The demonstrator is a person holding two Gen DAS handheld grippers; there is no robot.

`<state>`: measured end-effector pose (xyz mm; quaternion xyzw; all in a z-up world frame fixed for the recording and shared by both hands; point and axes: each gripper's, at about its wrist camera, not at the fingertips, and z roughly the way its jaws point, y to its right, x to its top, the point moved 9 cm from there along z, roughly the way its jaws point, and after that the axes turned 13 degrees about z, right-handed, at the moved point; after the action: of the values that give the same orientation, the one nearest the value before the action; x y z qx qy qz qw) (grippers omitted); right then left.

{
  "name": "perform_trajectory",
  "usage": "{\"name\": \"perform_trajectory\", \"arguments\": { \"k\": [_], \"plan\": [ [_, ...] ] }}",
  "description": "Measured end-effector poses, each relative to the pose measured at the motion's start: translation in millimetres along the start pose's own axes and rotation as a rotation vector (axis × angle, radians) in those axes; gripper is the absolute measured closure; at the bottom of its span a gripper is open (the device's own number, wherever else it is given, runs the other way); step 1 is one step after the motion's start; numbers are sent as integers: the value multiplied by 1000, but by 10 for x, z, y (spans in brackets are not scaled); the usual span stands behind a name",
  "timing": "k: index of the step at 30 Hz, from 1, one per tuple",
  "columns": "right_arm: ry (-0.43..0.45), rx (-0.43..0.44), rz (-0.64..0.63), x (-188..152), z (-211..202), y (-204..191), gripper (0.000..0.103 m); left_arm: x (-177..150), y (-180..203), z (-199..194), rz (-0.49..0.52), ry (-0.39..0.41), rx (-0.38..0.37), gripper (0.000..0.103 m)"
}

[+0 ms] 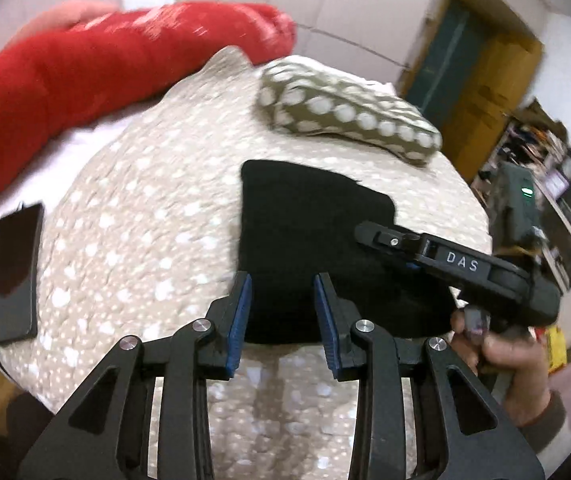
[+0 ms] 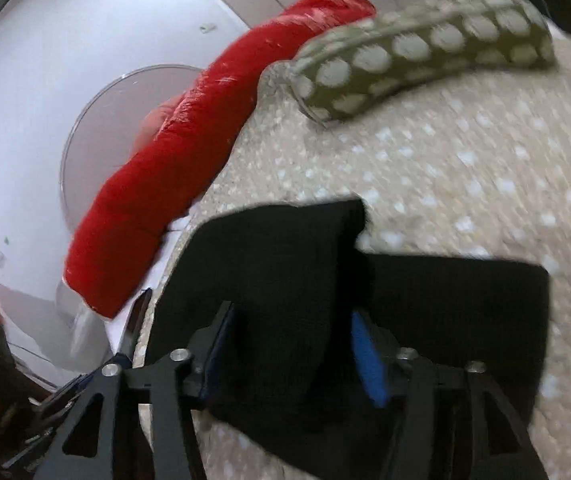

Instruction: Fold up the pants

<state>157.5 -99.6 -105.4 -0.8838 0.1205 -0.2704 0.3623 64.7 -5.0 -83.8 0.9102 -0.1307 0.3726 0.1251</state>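
The black pants (image 1: 309,240) lie folded into a compact block on the beige dotted bedspread (image 1: 145,208). My left gripper (image 1: 283,316) is open and empty, its blue pads just above the near edge of the pants. My right gripper (image 1: 369,236) reaches over the pants from the right in the left wrist view. In the right wrist view the right gripper (image 2: 293,352) has its jaws apart around a raised fold of the black pants (image 2: 465,312); the cloth fills the gap and hides the left pad.
A red bolster (image 1: 85,68) lies along the far side of the bed, also in the right wrist view (image 2: 189,168). An olive dotted pillow (image 1: 349,116) sits behind the pants. A black phone (image 1: 11,276) rests on the bed at left. A doorway and shelves stand at right.
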Motion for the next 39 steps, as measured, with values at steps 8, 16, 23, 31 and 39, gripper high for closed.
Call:
{"name": "perform_trajectory", "arguments": {
  "k": [8, 16, 23, 31, 39],
  "plan": [
    [122, 53, -144, 20, -801, -284, 93, 213, 28, -69, 5, 55, 21, 70],
    [57, -213, -23, -121, -724, 742, 91, 69, 335, 458, 66, -80, 30, 70],
    [195, -232, -77, 137, -1236, 421, 86, 325, 267, 445, 74, -36, 72, 70],
    [88, -317, -161, 122, -413, 405, 86, 489, 301, 1005, 125, -110, 120, 66],
    [68, -329, -150, 289, -257, 499, 86, 469, 236, 1137, 103, -119, 161, 57]
  ]
}}
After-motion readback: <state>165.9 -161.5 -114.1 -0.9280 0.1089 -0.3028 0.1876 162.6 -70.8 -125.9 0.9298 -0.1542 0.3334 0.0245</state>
